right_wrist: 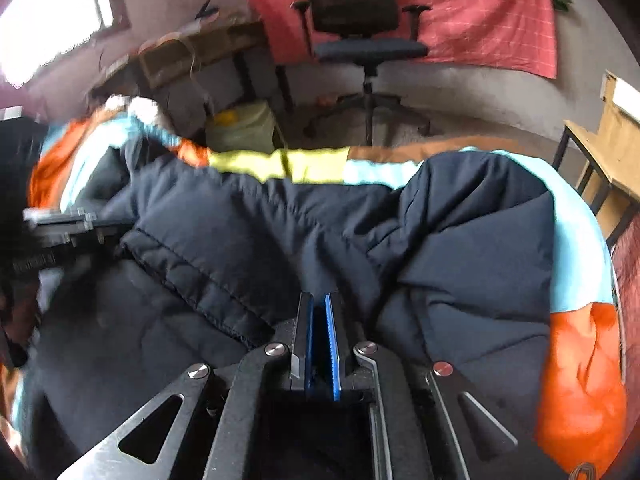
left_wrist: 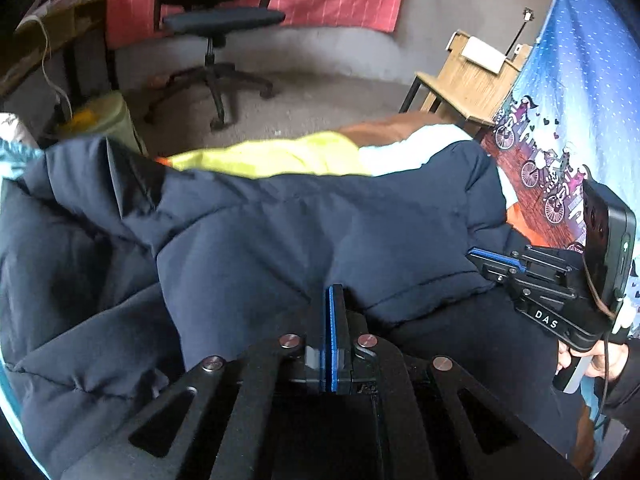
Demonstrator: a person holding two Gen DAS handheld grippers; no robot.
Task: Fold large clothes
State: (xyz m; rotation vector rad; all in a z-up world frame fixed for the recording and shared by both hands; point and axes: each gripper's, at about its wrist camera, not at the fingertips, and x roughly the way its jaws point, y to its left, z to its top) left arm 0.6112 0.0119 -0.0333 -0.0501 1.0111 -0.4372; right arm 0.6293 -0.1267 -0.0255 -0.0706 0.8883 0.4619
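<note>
A large navy puffer jacket (left_wrist: 280,240) lies crumpled over a bed with a patchwork cover (left_wrist: 280,156) of yellow, white, brown and orange. My left gripper (left_wrist: 334,290) is shut, pads pressed together, tips against a jacket fold whose creases run toward it. No cloth shows between the pads. My right gripper (right_wrist: 320,298) is closed to a narrow slit with dark jacket (right_wrist: 460,240) cloth wedged in it. The left wrist view shows the right gripper (left_wrist: 476,254) lying on the jacket's right edge, held by a hand (left_wrist: 592,356). In the right wrist view, the left gripper (right_wrist: 100,224) is a blur at the jacket's left edge.
Beyond the bed stand a black office chair (left_wrist: 216,20), a wooden side table (left_wrist: 468,80) at the right, and a yellow-green bin (left_wrist: 100,116) under a desk at the left. A red cloth (right_wrist: 480,12) hangs on the back wall. A blue bicycle-print sheet (left_wrist: 560,140) runs along the right.
</note>
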